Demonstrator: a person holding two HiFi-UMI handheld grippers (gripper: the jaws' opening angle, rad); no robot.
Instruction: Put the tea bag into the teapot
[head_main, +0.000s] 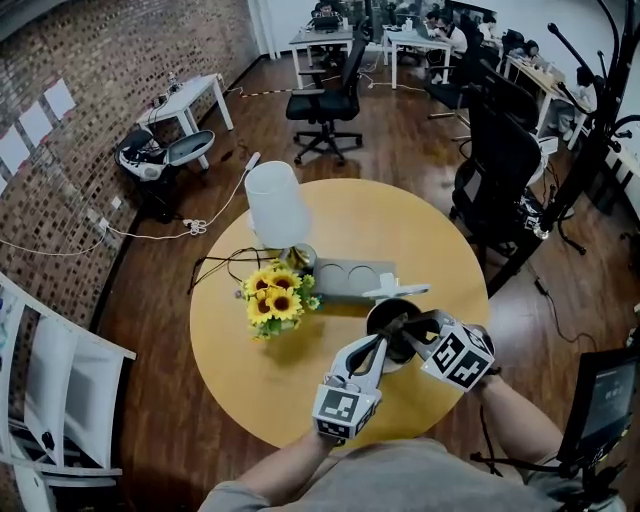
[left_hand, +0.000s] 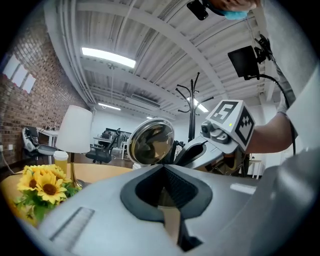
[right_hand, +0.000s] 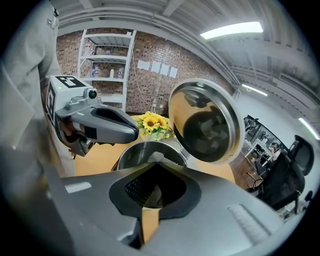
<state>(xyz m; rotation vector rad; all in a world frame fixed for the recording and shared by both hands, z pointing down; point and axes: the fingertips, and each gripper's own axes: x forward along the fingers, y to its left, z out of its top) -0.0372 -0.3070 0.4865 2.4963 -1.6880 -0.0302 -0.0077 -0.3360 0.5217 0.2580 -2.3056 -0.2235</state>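
Note:
The steel teapot (head_main: 393, 322) stands on the round table's near right part with its hinged lid (right_hand: 202, 120) tipped up and open. My right gripper (head_main: 408, 326) points down over the pot's mouth (right_hand: 134, 153), shut on a small pale tea bag (right_hand: 156, 156) that shows at its tips. My left gripper (head_main: 384, 346) lies level beside the pot's near rim with its jaws shut and nothing seen between them. In the left gripper view the lid (left_hand: 150, 142) stands just beyond my left gripper (left_hand: 162, 168), and the right gripper (left_hand: 192, 152) reaches in from the right.
On the yellow table (head_main: 250, 370) stand a white lamp (head_main: 277, 205), a bunch of sunflowers (head_main: 275, 295), a small cup (head_main: 300, 258) and a grey tray (head_main: 350, 275), all left of and behind the pot. Office chairs (head_main: 325, 100) stand beyond the table.

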